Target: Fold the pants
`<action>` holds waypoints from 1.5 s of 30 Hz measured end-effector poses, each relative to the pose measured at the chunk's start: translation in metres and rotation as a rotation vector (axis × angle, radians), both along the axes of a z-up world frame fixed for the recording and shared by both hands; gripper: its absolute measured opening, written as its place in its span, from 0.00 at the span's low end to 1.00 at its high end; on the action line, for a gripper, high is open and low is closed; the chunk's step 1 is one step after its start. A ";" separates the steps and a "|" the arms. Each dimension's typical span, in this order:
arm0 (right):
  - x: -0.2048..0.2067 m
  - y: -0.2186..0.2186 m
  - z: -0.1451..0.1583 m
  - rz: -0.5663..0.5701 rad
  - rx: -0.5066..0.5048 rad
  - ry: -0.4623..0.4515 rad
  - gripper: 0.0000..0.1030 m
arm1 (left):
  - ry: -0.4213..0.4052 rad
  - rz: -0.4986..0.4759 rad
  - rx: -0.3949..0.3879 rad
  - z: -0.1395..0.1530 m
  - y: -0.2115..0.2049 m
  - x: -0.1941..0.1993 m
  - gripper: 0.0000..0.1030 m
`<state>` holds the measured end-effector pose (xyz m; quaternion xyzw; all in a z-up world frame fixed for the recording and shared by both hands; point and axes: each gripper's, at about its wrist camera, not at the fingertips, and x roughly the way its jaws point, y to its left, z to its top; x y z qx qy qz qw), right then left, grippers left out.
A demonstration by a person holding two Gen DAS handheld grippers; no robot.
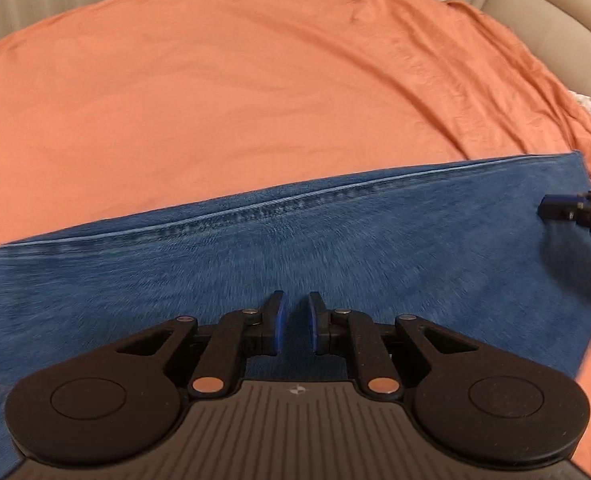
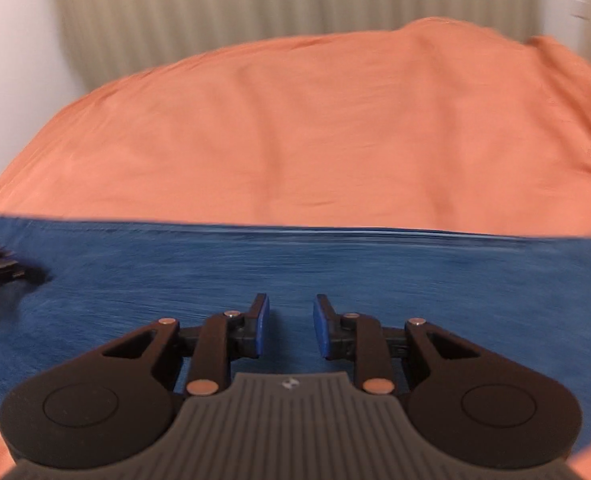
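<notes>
The blue jeans (image 1: 335, 248) lie flat on the orange bedsheet (image 1: 215, 100), long axis running left to right across both views, side seam along the far edge. The left gripper (image 1: 294, 326) and right gripper (image 2: 291, 330) hover over the denim, jaws slightly apart, pinching nothing.

The left gripper (image 1: 294, 326) is angled downward with a narrow empty gap kept between its blue pads (image 1: 280, 324), while the right gripper (image 2: 290, 326) is tilted down with jaws parted wider, nothing held
</notes>
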<state>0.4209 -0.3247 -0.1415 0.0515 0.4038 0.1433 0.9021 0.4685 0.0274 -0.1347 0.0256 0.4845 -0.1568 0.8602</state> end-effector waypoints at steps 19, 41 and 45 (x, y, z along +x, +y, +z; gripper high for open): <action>0.088 0.022 -0.027 -0.104 -0.065 0.009 0.18 | -0.124 0.160 -0.067 0.009 -0.005 0.051 0.12; -0.088 -0.284 -0.003 -0.707 0.282 0.127 0.48 | -0.017 -0.172 -0.040 0.026 -0.152 -0.015 0.21; -0.106 -0.284 -0.037 -0.749 0.539 0.189 0.47 | 0.001 -0.182 0.005 0.018 -0.173 -0.016 0.21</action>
